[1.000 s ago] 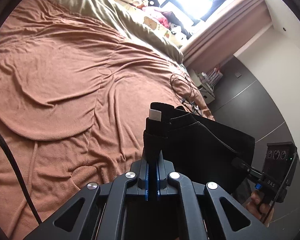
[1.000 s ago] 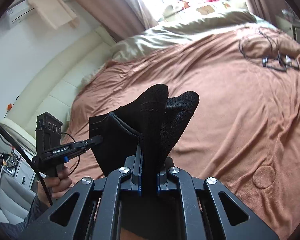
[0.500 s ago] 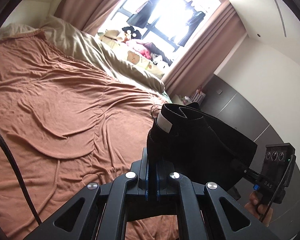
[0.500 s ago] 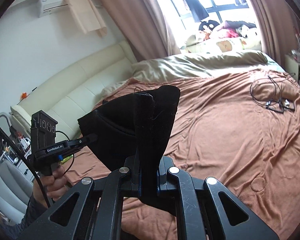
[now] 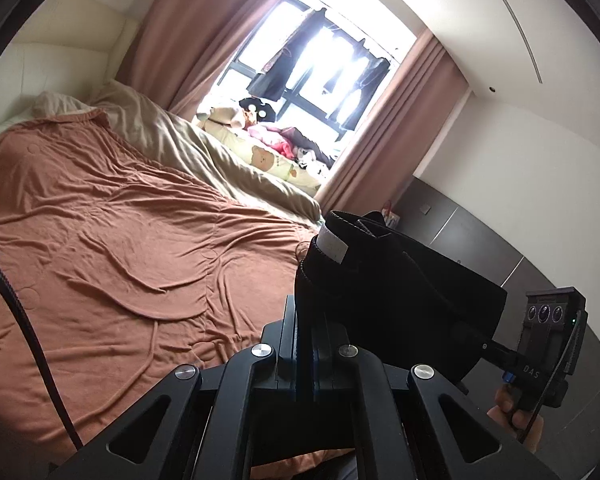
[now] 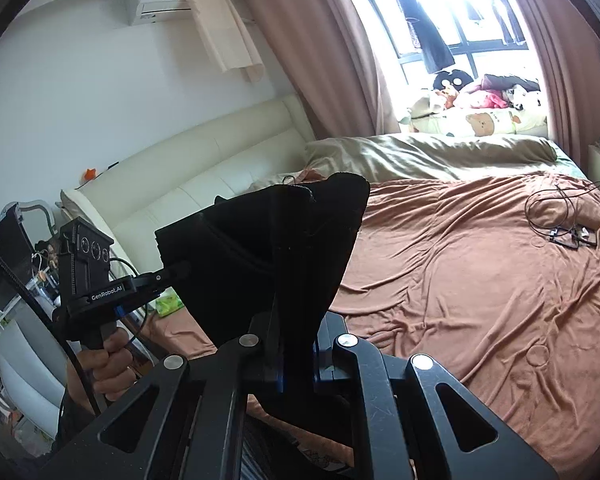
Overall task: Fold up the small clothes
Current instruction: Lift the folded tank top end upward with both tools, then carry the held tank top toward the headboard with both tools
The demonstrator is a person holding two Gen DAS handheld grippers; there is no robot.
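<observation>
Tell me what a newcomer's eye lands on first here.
The black garment, held up in the air between both grippers: the left gripper and the right gripper are each shut on an edge of it. Below and behind it spreads the rumpled brown blanket across the bed, and at the far end a bright window with dark clothes hanging in it.
</observation>
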